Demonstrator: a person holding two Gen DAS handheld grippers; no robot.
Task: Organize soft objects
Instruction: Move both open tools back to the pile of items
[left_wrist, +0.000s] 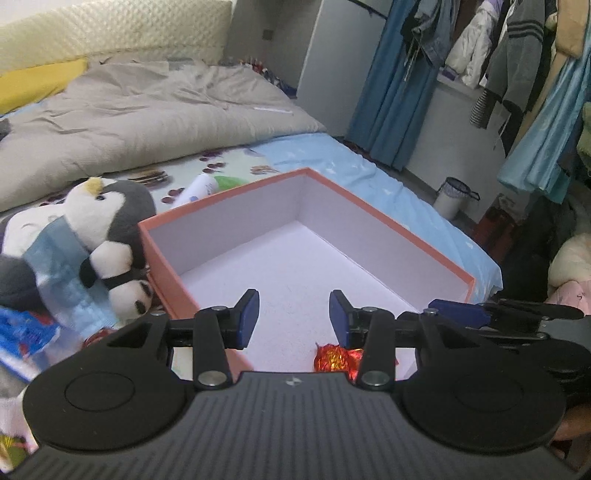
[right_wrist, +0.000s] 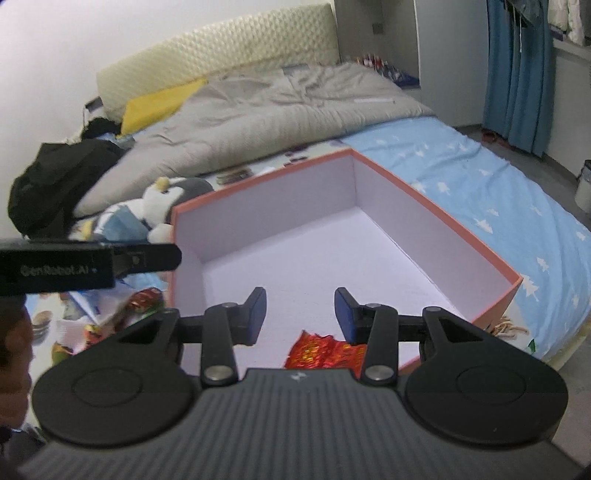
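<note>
A red foil packet (right_wrist: 321, 352) lies alone inside the orange box (left_wrist: 388, 225) near its 6 o'clock wall. The plush penguin (left_wrist: 107, 214) and small panda (left_wrist: 118, 273) wait on the bed (right_wrist: 480, 177) at the box's 9 o'clock, likely next. Both the left gripper (left_wrist: 293, 314) and right gripper (right_wrist: 300, 314) hover over the box, fingers apart, empty.

A shallow rectangular cardboard box, salmon-orange outside and white inside (left_wrist: 373, 240), sits open on the bed straight ahead of both grippers. A crinkled red-and-gold foil packet (left_wrist: 334, 356) lies on its floor near the closest wall, just below the right fingertip. Left of the box, a grey-and-white plush penguin (left_wrist: 107, 210) lies tilted, a small black-and-white plush panda (left_wrist: 118, 275) leaning against the box's outer wall.
</note>
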